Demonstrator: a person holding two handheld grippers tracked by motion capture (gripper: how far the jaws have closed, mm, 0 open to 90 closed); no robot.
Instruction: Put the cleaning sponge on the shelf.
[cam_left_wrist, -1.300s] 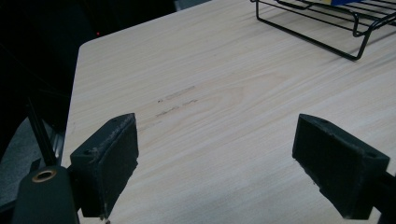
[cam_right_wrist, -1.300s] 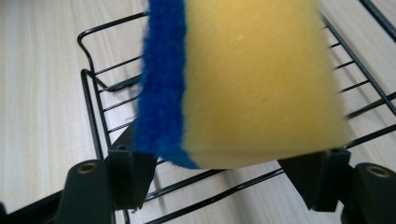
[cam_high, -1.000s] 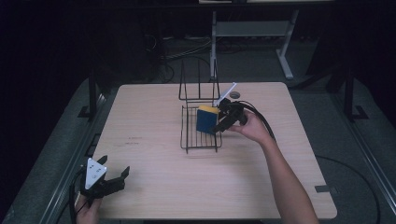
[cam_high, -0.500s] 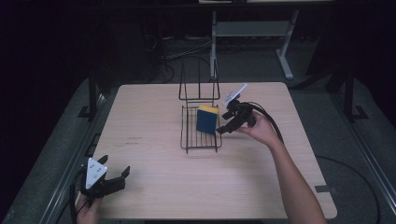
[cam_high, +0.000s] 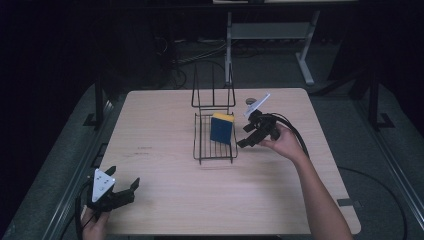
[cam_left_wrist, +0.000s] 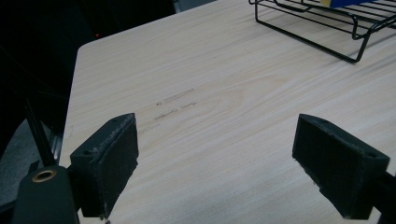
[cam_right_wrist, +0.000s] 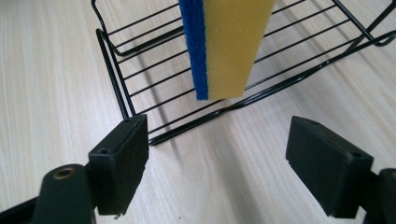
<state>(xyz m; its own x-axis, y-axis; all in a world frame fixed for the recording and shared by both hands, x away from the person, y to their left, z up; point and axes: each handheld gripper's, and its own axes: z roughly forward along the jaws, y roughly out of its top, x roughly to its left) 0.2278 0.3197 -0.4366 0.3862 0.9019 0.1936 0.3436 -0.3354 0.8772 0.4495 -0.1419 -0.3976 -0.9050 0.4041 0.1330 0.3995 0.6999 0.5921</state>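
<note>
A blue and yellow sponge (cam_high: 222, 128) stands on edge in a black wire rack (cam_high: 214, 150) at the middle of the table. In the right gripper view the sponge (cam_right_wrist: 224, 46) rises just past the rack's near rim (cam_right_wrist: 187, 126). My right gripper (cam_high: 245, 136) sits just right of the rack, pointing at it. Its jaws (cam_right_wrist: 217, 170) have just been opening and stand open with nothing between them, clear of the sponge. My left gripper (cam_high: 125, 187) rests open at the table's front left corner, jaws (cam_left_wrist: 215, 168) wide over bare wood.
The rack's upright back (cam_high: 213, 92) rises at the far side. A small grey disc (cam_high: 251, 101) lies on the light wooden table (cam_high: 165, 125) behind the right gripper. Bare wood stretches between the left gripper and the rack (cam_left_wrist: 327, 32).
The right gripper has drawn back to the right, away from the sponge, which stays standing in the rack. The left gripper has not moved.
</note>
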